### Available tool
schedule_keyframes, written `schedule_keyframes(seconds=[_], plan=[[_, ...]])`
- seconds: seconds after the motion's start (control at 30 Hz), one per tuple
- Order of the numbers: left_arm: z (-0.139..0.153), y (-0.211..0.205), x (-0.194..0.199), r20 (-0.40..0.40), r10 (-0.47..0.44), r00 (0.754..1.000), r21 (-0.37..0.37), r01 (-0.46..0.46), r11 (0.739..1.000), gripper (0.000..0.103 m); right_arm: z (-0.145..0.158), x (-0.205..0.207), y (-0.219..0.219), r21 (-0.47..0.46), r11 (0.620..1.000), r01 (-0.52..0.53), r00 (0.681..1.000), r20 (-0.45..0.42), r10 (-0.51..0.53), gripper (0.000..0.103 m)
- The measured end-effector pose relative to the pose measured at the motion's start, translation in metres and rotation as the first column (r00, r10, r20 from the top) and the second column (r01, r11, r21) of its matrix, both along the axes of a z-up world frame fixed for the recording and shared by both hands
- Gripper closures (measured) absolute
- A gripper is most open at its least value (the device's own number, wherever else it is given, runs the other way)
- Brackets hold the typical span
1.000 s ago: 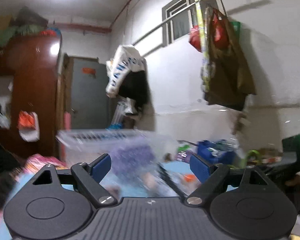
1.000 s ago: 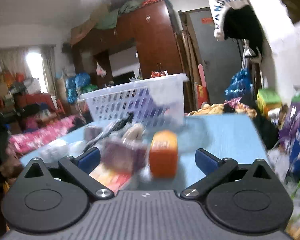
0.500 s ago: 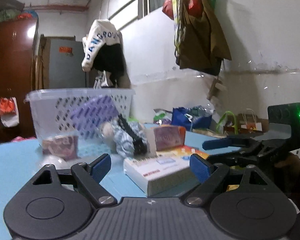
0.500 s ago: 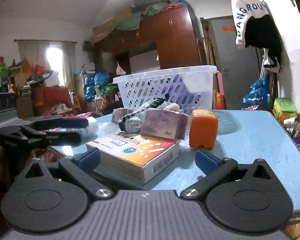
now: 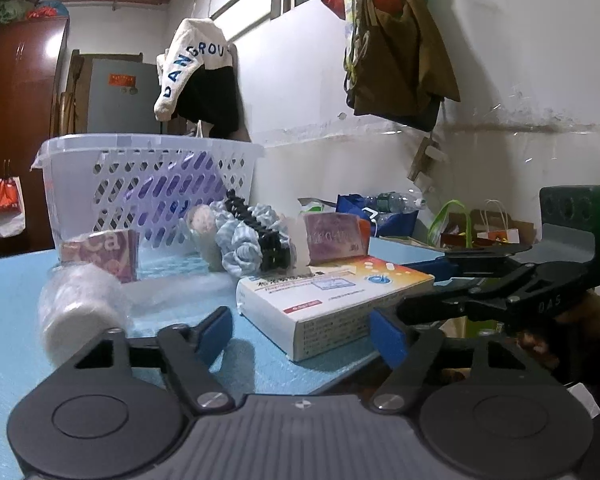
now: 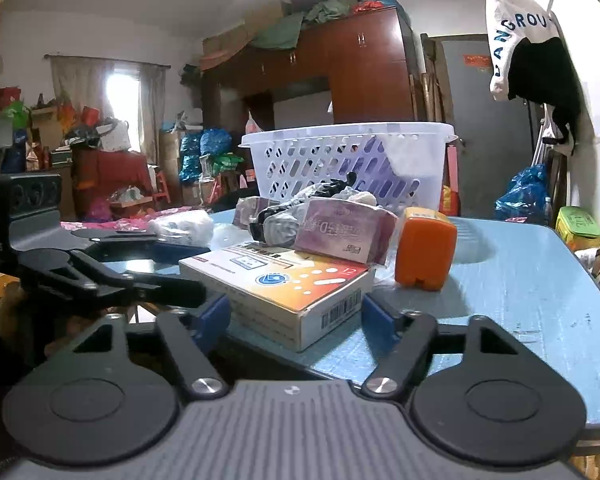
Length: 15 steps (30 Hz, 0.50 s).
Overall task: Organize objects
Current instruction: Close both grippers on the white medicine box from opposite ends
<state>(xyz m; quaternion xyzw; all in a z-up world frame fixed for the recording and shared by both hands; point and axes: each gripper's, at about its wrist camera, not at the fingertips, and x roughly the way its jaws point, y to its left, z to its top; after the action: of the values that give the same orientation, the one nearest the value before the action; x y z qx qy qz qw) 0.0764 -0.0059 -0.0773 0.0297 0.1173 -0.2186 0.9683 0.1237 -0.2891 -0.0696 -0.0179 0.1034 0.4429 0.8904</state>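
Note:
A white and orange medicine box point(image 5: 332, 296) point(image 6: 284, 284) lies at the near edge of the blue table point(image 5: 4, 320) point(image 6: 520, 280). Behind it lie a purple packet point(image 5: 334, 238) point(image 6: 340, 230), a scrunchie bundle point(image 5: 252, 240), a wrapped white roll point(image 5: 76, 312), a red "Ca" box point(image 5: 100, 252) and an orange block point(image 6: 424, 254). A white perforated basket point(image 5: 148, 184) point(image 6: 348, 160) stands at the back. My left gripper point(image 5: 302, 336) and right gripper point(image 6: 296, 318) are both open and empty, each just in front of the medicine box at table height.
The right gripper's arm shows at the right of the left wrist view point(image 5: 520, 280); the left one at the left of the right wrist view point(image 6: 80, 272). Bags hang on the wall point(image 5: 396, 40). A wardrobe point(image 6: 360, 64) and clutter stand behind the table.
Both grippers have swung down and steadied at the table's near edge, close to the medicine box. Their jaws have narrowed a little but stay open.

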Motion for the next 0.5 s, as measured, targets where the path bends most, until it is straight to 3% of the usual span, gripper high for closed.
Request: schedule_keyframes(seconds=[0.13,0.23,0.5], plan=[[-0.001,-0.001,0.0,0.004,-0.011,1.0,-0.003,0.011,1.0,0.032,0.0,-0.001,0.0,-0.004,1.0,-0.002,1.0,0.004,0.002,0.036],[-0.001,-0.003,0.0,0.003,-0.03,1.0,-0.008,0.03,1.0,0.04,-0.001,-0.001,-0.001,-0.005,1.0,0.001,1.0,0.009,-0.001,0.038],[-0.002,-0.011,-0.008,0.048,-0.006,0.999,0.026,0.004,1.0,0.047,0.001,-0.008,-0.001,-0.026,1.0,0.014,0.999,0.041,-0.013,0.042]])
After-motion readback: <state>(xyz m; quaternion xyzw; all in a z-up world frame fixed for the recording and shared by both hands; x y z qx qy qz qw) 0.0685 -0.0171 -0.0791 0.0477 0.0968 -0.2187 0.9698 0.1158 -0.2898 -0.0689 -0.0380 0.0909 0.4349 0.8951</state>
